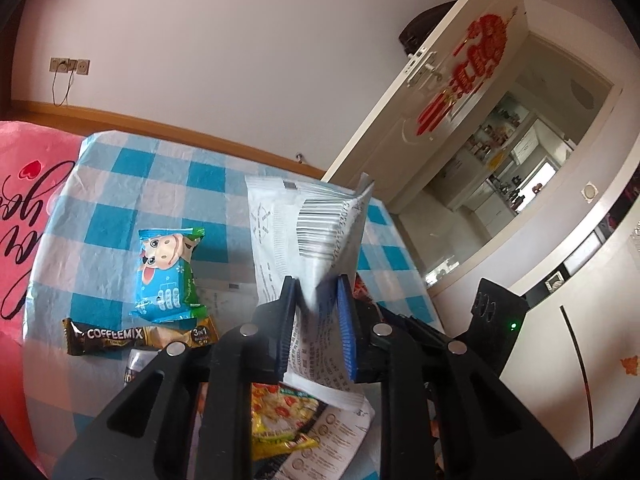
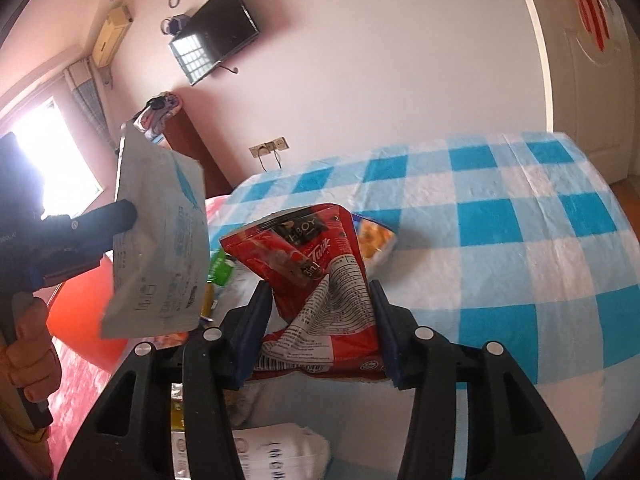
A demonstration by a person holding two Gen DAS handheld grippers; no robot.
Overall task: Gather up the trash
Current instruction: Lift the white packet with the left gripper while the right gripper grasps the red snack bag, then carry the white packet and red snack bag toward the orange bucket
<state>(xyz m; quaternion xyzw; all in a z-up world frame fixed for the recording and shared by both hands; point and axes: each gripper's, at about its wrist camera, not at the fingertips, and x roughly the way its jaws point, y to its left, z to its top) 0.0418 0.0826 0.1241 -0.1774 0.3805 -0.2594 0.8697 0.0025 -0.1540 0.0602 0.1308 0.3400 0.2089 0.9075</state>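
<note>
- You are squeezing your left gripper [image 1: 316, 316] tight on a white paper packet [image 1: 308, 236]. The blue pads are pinching its lower middle, so the barcode end is sticking up toward 12 o'clock, clear of the table.
- You are closing your right gripper [image 2: 322, 320] on a crumpled red 3-in-1 pouch [image 2: 308, 264]. The pouch is wide and puffy, so the jaws are standing partly apart while the pads are pressing its sides. It is lifting off the cloth, I think.
- In the right view, your left hand [image 2: 28, 352] is holding its handle at 8 o'clock, and the white packet is hanging in the air at 9 o'clock. I think you are keeping both pieces up so you can carry them away together.
- Just below your left jaws, at 6 o'clock, a yellow snack wrapper [image 1: 280, 420] is lying flat. It is waiting to be picked up.
- A bit farther, at 9 o'clock, a brown coffee mix stick [image 1: 140, 336] and a blue cartoon snack bag [image 1: 168, 276] are lying side by side, touching.
- Under them all, the blue checked tablecloth [image 1: 168, 176] is covering the table.
- I cannot see a trash bin in either view.
</note>
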